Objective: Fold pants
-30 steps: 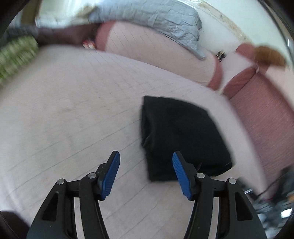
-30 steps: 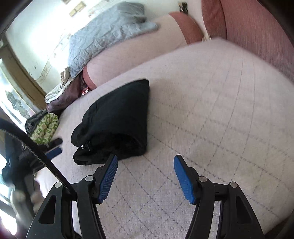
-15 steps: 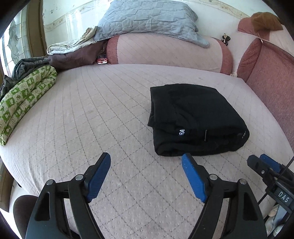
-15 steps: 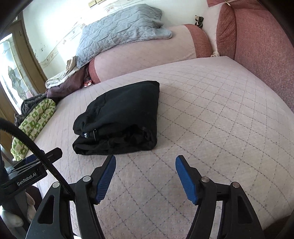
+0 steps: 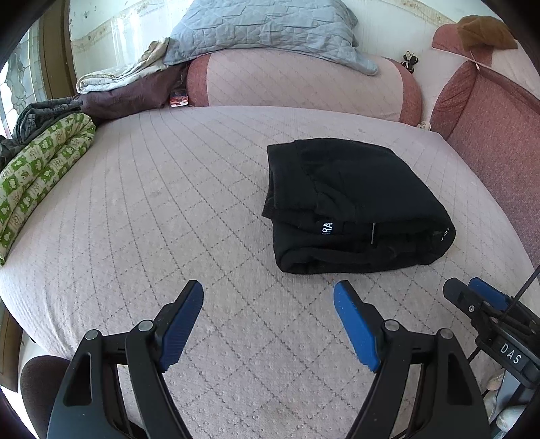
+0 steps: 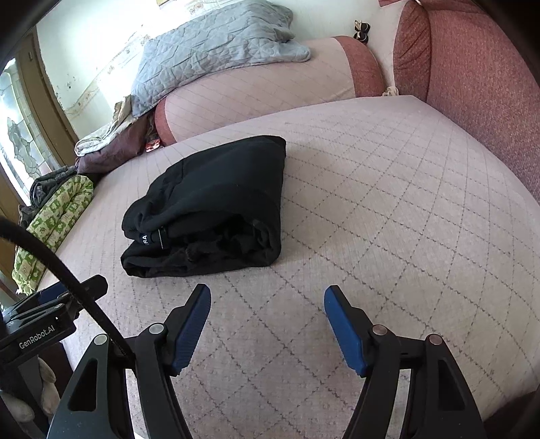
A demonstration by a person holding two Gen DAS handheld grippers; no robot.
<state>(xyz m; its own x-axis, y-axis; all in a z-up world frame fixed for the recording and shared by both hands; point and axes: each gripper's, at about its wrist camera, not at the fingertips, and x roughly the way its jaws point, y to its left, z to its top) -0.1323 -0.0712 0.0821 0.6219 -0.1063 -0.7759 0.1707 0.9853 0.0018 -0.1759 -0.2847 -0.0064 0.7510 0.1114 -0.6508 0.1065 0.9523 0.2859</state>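
Observation:
Black pants (image 5: 354, 202) lie folded into a thick rectangular bundle on the pink quilted bed (image 5: 168, 202), a small white label showing on the near edge. In the right wrist view the same pants (image 6: 209, 209) sit left of centre. My left gripper (image 5: 268, 293) is open, blue pads wide apart over bare bedding, a short way in front of and left of the bundle. My right gripper (image 6: 266, 297) is open too, hovering just in front of the bundle's near right corner. Nothing is between either pair of fingers. Each gripper shows at the edge of the other's view.
A pink bolster (image 5: 297, 84) with a grey quilt (image 5: 263, 27) on it runs along the bed's far side. A rolled green patterned blanket (image 5: 40, 169) and dark clothes (image 5: 128, 98) lie at the left. Red cushions (image 6: 479, 77) line the right side.
The left gripper's fingers have spread wider and its view has swung from a blurred tilt to level, drawing back from the pants. The right gripper eased back slightly and opened a little more.

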